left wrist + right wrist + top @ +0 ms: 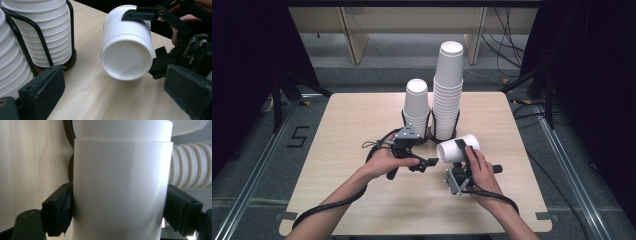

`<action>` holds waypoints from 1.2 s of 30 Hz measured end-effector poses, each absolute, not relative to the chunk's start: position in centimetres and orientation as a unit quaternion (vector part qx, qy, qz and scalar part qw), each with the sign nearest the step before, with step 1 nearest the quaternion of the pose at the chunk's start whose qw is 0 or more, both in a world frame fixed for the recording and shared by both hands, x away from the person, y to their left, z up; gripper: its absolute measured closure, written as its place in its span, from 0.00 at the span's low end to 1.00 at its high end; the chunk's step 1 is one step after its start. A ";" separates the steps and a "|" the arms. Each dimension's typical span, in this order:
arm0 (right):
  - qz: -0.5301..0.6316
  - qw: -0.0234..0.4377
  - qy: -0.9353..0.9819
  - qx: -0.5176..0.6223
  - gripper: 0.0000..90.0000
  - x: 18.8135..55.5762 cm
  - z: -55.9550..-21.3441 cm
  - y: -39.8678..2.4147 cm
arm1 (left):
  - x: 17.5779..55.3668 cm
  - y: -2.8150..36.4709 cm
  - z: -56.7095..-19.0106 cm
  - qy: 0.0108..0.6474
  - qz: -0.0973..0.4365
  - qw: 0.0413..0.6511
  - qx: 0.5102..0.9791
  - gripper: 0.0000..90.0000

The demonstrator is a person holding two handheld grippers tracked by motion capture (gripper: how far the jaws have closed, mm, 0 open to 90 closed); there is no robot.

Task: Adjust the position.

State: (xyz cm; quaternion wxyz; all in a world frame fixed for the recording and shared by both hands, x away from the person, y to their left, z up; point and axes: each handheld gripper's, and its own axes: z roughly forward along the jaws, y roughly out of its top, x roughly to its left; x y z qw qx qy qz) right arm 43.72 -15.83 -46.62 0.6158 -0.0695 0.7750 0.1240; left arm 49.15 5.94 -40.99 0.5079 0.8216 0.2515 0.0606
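Right tool (466, 152) clamps paper cup (457, 148), long axis level, base toward left tool (428, 163), jaws wide, empty, just beside.

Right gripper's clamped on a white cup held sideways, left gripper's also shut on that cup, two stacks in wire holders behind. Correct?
Not quite. The left gripper is open, off the cup; the left gripper view shows it. The rest holds: the right gripper clamps the sideways cup, with the short stack and the tall stack behind.

Two cup stacks (448, 90) at table (342, 150) rear centre, cup (457, 148) on its side before them, right gripper (464, 150) around it.
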 end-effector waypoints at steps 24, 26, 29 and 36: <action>0.062 0.630 0.750 -0.193 0.21 43.7 -47.7 -14.8 | 50.3 2.9 -41.6 0.223 0.041 0.458 0.859 0.05; 0.049 0.621 0.758 -0.192 0.21 43.6 -47.5 -14.7 | 50.4 2.8 -41.6 0.219 0.039 0.458 0.861 0.05; 0.065 0.634 0.745 -0.194 0.21 43.7 -47.6 -14.8 | 50.4 2.5 -41.8 0.220 0.041 0.452 0.864 0.06; 0.065 0.627 0.760 -0.160 0.22 43.2 -48.2 -14.7 | 50.6 2.2 -42.0 0.218 0.044 0.447 0.867 0.10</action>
